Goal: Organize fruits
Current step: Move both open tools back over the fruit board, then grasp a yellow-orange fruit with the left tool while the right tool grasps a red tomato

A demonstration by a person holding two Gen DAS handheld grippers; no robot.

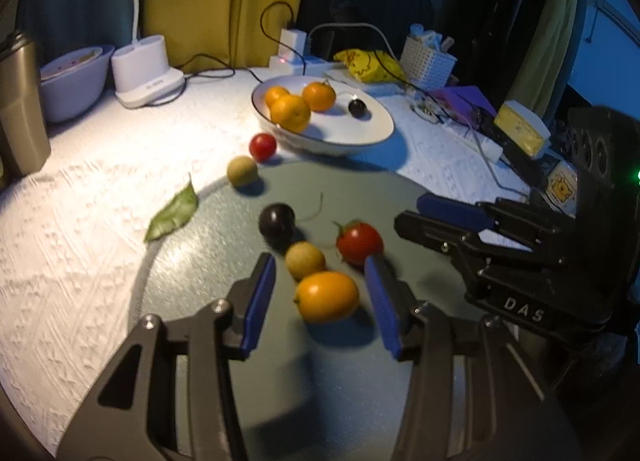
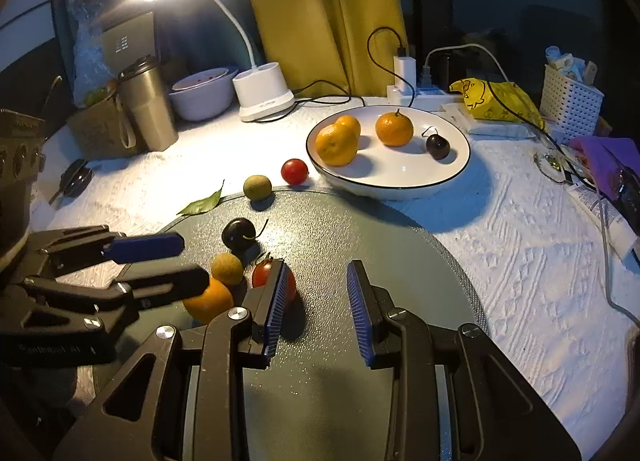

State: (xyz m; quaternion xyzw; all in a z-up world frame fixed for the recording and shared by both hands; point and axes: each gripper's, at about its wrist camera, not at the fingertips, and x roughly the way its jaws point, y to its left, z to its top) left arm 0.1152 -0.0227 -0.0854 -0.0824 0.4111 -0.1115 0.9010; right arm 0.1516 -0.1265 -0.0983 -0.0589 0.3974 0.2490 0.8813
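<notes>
Kumquat (image 1: 327,296) lies on the grey mat (image 1: 340,197) between the left gripper (image 1: 320,301)'s parted jaws, untouched, apparently lined up for grabbing. Beside it, the right gripper (image 2: 316,301) hangs empty, jaws parted, a red tomato (image 2: 264,274) just outside them.

A home desk: lamp (image 2: 262,91), power strip (image 2: 416,95), tumbler (image 2: 146,109), yellow curtain (image 2: 320,13).

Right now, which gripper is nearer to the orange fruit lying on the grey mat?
Left. The left gripper has the orange fruit between its open jaws, not yet pinched. The right gripper hangs off to the side, over bare mat.
</notes>
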